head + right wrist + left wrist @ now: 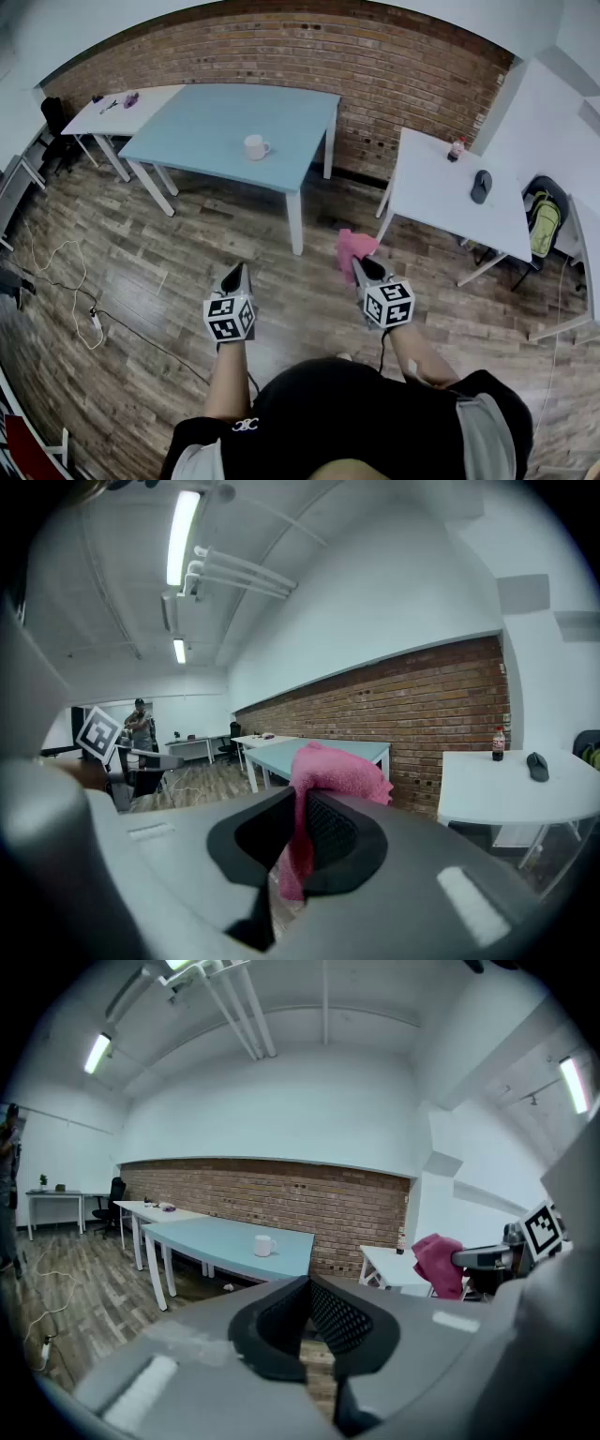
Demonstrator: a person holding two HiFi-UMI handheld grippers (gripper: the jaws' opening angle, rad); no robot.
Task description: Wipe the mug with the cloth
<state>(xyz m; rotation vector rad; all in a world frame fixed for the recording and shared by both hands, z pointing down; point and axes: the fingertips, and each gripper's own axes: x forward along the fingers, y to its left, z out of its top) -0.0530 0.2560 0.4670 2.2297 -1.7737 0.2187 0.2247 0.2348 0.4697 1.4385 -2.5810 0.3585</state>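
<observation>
A white mug stands on the light blue table across the room, also in the left gripper view as the mug. My right gripper is shut on a pink cloth, which bunches above its jaws and hangs between them in the right gripper view, cloth. My left gripper is shut with nothing in it; its jaws meet in the left gripper view at the gripper. Both grippers are held out over the wooden floor, well short of the table.
A white table at the right carries a small bottle and a dark object. Another white table stands far left. A brick wall runs behind. A cable lies on the floor at left. A person stands far off.
</observation>
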